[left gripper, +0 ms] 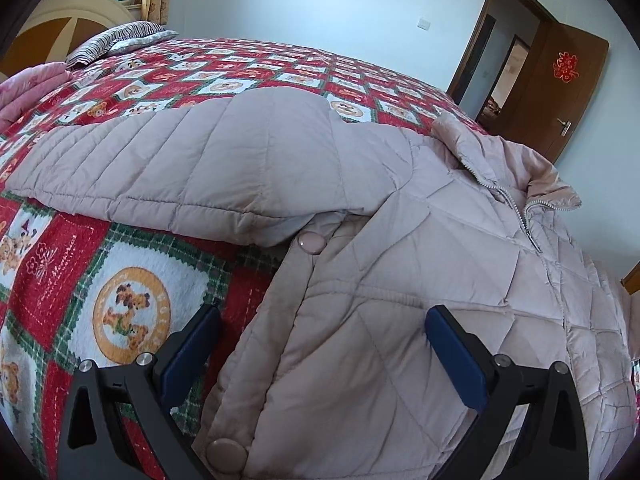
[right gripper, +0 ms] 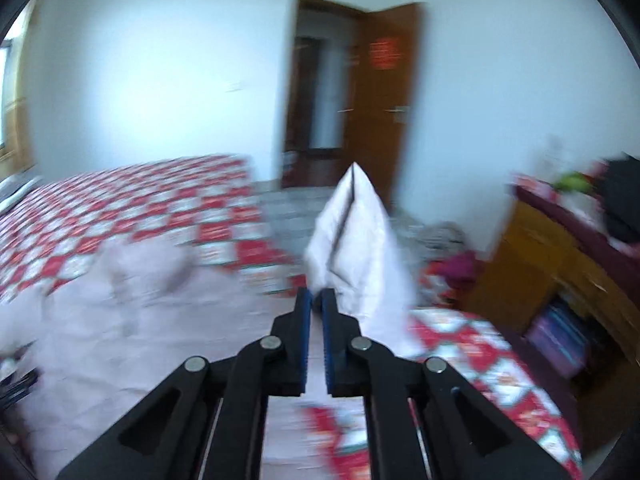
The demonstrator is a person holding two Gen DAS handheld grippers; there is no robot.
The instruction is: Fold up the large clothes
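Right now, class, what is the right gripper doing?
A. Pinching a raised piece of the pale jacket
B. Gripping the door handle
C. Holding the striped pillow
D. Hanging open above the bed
A: the right gripper is closed on a peak of the jacket, lifted above the bedspread.

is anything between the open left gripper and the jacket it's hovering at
Nothing visible. The left gripper is open with the pale pink jacket directly between and ahead of its fingers, side edge and snap buttons included. Only the red bear-print bedspread lies beside it. The right gripper is shut on a lifted part of the jacket.
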